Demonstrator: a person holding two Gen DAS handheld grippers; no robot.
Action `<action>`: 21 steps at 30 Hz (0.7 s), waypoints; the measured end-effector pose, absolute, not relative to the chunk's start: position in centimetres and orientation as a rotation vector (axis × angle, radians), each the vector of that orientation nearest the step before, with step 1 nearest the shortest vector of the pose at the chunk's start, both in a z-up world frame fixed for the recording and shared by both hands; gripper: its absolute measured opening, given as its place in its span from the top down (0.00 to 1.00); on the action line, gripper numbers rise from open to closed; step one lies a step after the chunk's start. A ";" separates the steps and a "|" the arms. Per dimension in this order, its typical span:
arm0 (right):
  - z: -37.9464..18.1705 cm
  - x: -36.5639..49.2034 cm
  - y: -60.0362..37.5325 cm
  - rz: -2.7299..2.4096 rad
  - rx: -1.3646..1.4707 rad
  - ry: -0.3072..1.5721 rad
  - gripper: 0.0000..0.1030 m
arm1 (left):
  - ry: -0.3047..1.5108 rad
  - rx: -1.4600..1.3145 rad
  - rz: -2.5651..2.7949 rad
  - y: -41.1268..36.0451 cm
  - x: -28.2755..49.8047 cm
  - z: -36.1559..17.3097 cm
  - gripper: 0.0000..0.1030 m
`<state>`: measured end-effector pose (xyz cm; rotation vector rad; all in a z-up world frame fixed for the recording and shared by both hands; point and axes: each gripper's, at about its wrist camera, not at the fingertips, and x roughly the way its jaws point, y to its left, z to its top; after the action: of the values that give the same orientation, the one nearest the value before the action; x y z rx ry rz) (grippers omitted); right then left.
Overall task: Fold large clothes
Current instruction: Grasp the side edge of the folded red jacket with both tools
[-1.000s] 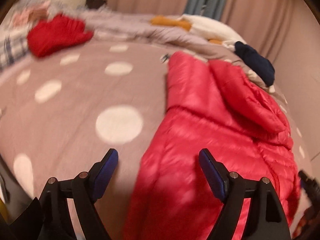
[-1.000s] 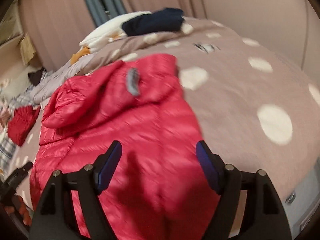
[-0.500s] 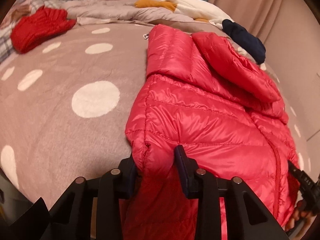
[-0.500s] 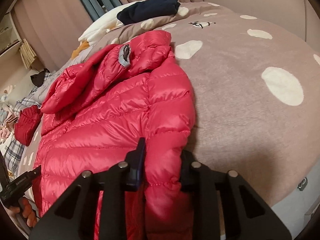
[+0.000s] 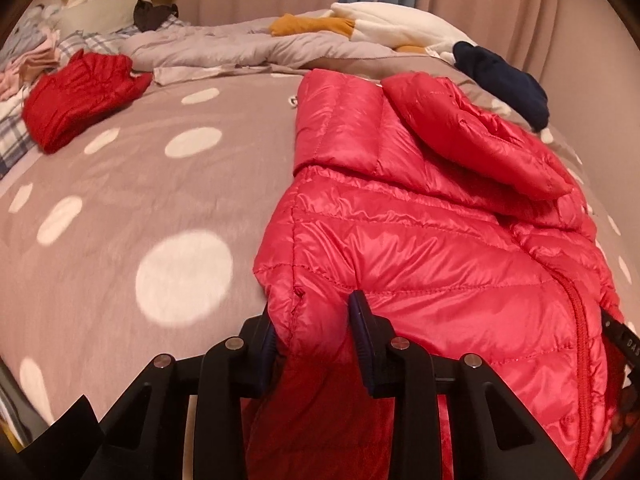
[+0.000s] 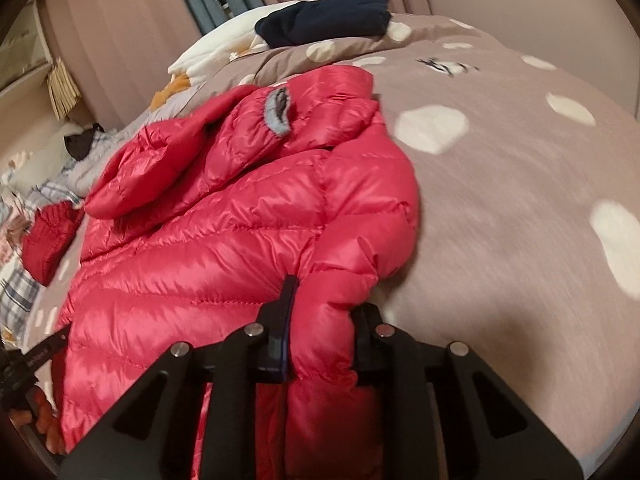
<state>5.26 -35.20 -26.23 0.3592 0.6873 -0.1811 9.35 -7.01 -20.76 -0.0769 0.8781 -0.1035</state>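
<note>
A shiny red hooded puffer jacket (image 5: 420, 240) lies front-up on the bed, its hood (image 5: 472, 132) at the far end and the zip running down the right side. My left gripper (image 5: 316, 316) is shut on the jacket's near left hem corner, and the fabric bunches between its pads. In the right wrist view the same jacket (image 6: 224, 248) fills the left half. My right gripper (image 6: 328, 300) has the near right edge of the jacket between its jaws, which are closing and pressing on the puffy fabric.
The taupe bedspread with white dots (image 5: 140, 200) spreads to the left. A folded red garment (image 5: 76, 92) lies far left, with a navy garment (image 5: 504, 80), a rumpled grey duvet (image 5: 240, 44) and white and orange clothes (image 5: 392, 24) at the head. Curtains hang behind.
Both grippers stood open above the jacket's near end a second ago. They have since come down and closed on its left and right near corners, and the views have sharpened.
</note>
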 end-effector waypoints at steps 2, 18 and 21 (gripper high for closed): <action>-26.1 6.7 -34.6 -0.190 0.328 0.698 0.79 | 0.869 -0.075 -0.098 -6.7 10.3 -20.8 0.68; -26.6 6.4 -36.2 -0.122 0.462 0.662 0.66 | 0.857 -0.184 -0.033 -5.5 10.0 -20.6 0.63; -26.2 4.9 -35.9 -0.128 0.458 0.647 0.46 | 0.855 -0.283 -0.034 -3.9 9.3 -20.4 0.57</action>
<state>4.88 -35.91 -26.20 0.4581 0.6467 -0.1281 9.34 -3.85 -20.42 -0.2827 0.8547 -0.0343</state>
